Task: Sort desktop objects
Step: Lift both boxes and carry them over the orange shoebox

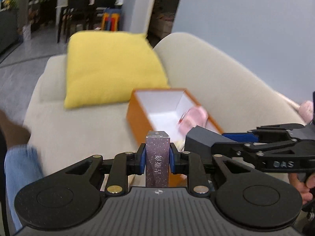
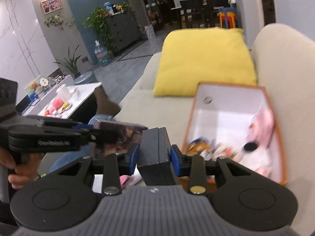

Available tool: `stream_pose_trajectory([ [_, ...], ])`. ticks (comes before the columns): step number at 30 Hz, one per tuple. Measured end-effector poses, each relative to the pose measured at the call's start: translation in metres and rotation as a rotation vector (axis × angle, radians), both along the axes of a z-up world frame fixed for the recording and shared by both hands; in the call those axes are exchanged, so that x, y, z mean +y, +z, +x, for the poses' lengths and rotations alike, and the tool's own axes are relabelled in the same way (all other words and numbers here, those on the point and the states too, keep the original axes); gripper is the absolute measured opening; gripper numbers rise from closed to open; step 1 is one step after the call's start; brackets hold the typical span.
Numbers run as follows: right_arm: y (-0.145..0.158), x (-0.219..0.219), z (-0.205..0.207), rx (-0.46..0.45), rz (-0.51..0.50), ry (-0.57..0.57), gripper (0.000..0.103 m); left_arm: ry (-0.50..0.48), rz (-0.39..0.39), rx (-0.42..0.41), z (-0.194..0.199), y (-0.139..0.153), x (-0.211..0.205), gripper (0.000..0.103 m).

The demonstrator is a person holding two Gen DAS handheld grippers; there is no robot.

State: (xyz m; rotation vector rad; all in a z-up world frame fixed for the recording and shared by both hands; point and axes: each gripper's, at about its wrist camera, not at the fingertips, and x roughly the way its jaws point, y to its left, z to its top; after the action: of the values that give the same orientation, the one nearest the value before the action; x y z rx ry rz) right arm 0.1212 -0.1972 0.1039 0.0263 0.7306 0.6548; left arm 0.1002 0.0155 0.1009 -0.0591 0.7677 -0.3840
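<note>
Two grippers up, both loaded. Left gripper (image 1: 157,160) pinches a speckled purple carton (image 1: 157,157) upright, just short of the orange box (image 1: 137,118). Right gripper (image 2: 153,157) pinches a dark blue case (image 2: 155,153), also at the near end. Orange box sits open on the beige sofa (image 1: 78,133), white inside; pink plush (image 2: 263,123) and blurred colourful packets in it. Yellow cushion (image 2: 204,59) beyond the box.

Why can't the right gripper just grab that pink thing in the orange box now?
Probably not yet: the right gripper is already shut on a dark box, so its jaws are full. The pink thing lies uncovered inside the open orange box, so emptying the gripper first should make it reachable.
</note>
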Motion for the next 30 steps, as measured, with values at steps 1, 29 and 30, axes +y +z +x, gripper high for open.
stream_pose_trajectory([
  [1,0.006,-0.004,0.007,-0.011,-0.01,-0.011,0.037,-0.017,-0.001,-0.003,0.008,0.007,-0.007,0.026],
  [29,-0.1,-0.049,0.221,0.206,-0.121,-0.189,0.037,0.055,-0.039,0.452,0.226,-0.119,-0.11,0.026],
  [30,-0.103,-0.05,0.221,0.213,-0.12,-0.194,0.037,0.056,-0.04,0.458,0.227,-0.121,-0.11,0.026],
])
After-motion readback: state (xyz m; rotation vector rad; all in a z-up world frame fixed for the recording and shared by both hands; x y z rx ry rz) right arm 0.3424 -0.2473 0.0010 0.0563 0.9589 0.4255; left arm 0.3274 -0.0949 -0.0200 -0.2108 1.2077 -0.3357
